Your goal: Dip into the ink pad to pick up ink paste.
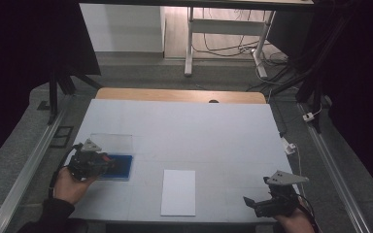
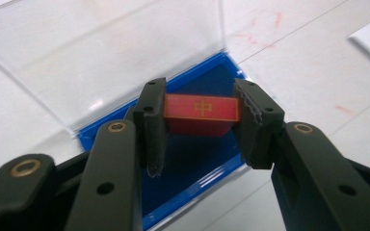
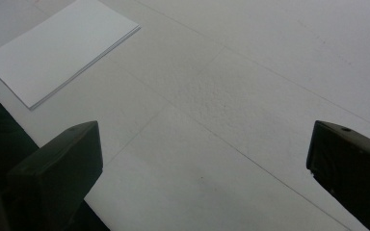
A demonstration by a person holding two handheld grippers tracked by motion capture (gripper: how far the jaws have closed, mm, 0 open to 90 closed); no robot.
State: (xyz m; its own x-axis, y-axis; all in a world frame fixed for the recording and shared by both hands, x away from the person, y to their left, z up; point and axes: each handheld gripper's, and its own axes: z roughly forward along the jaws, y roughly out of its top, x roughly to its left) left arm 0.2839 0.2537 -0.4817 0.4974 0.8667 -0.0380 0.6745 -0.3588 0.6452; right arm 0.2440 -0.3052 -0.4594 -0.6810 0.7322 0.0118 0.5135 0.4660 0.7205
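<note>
Now left gripper (image 2: 200,127) clamped on small red rectangular block (image 2: 201,113) above open blue plastic case (image 2: 192,159), likely for stamping white paper sheet (image 1: 178,192); right gripper (image 3: 204,163) jaws apart, idle.

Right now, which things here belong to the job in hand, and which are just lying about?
In the job:
left gripper, shut on the red block
blue case with its clear lid open

Lying about:
white paper stack
right gripper, open over bare table
</note>
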